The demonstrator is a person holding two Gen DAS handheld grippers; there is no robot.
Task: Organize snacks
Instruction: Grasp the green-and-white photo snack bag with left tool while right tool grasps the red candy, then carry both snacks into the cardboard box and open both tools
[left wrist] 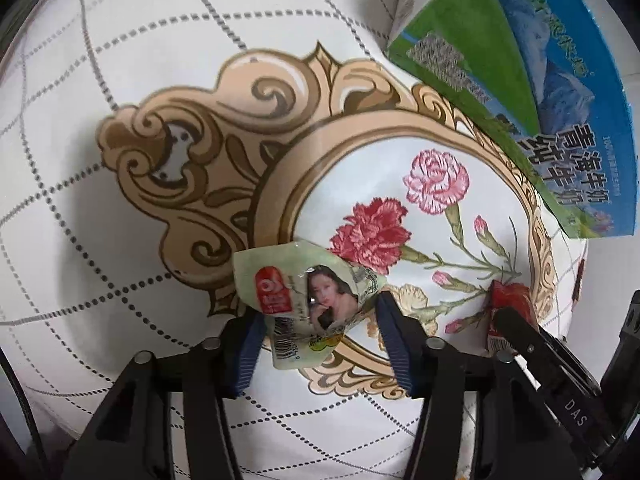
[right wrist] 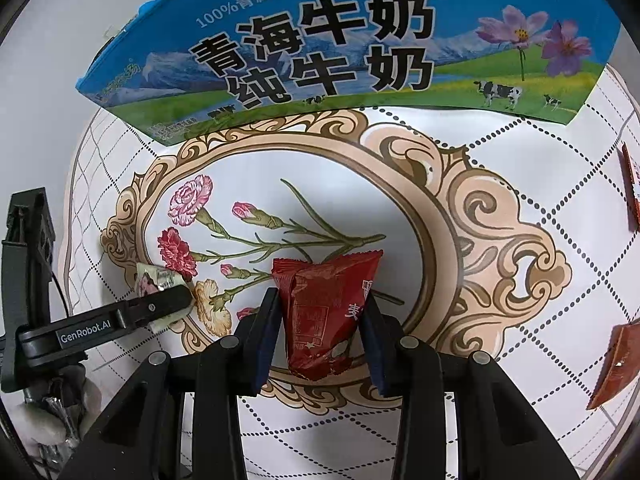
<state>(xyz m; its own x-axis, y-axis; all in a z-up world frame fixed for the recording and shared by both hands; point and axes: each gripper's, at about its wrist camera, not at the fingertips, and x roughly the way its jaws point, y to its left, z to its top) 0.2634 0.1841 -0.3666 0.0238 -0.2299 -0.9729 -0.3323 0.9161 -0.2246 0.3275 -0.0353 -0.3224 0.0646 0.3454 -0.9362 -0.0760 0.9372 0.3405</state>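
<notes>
Left gripper (left wrist: 320, 320): pointing steeply down at the cloth, jaws closed on the green packet; both blue pads press its sides.
Green packet (left wrist: 308, 304): pale green snack wrapper with a red logo and a printed portrait, pinched between the left fingers, its upper end sticking out past the tips, over the gold frame of the print.
Right gripper (right wrist: 324, 316): also pointing steeply down, clamped on the red packet.
Red packet (right wrist: 324, 312): dark red crinkled wrapper, held upright between the right pads, its wide sealed end beyond the fingertips.
Milk box (right wrist: 332, 48): blue and green carton with cows and purple flowers, well ahead of both grippers, lying on the cloth's far side.
Cloth (left wrist: 120, 60): white with a dotted lattice, a gold scroll frame and carnations, spread under both grippers.
Other packets (right wrist: 616, 364): two reddish wrappers at the right rim of the right view, apart from that gripper.
Grippers to each other: side by side, near, not touching.
</notes>
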